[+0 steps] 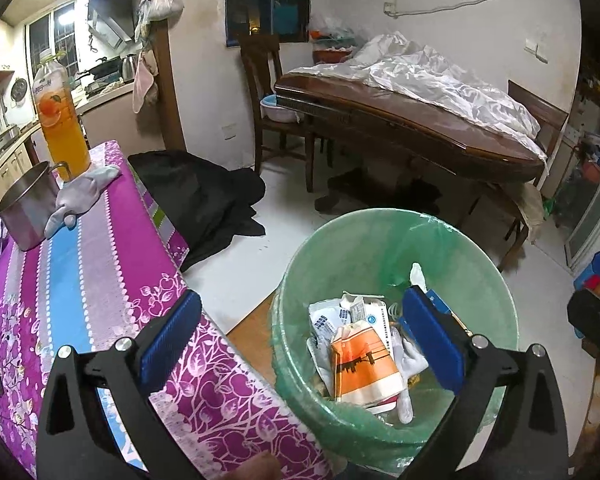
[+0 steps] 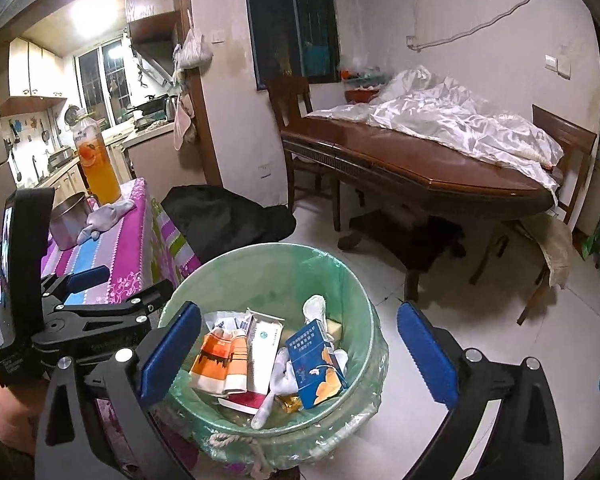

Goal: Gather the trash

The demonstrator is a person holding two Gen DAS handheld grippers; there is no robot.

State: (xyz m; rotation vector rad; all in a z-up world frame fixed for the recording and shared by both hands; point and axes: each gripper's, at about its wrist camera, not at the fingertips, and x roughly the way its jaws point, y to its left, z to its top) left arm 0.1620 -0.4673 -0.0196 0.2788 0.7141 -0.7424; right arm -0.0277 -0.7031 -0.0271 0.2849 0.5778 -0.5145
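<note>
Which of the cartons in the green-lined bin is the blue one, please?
It is the blue carton with an orange flower print, standing tilted at the right of the green-lined bin. The orange-and-white carton lies at the left, and the white box sits between them.

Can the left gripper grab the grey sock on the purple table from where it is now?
Probably yes. The left gripper is open and empty above the bin, beside the table. The grey sock lies in the open near the metal pot and juice bottle; nothing blocks the way.
</note>
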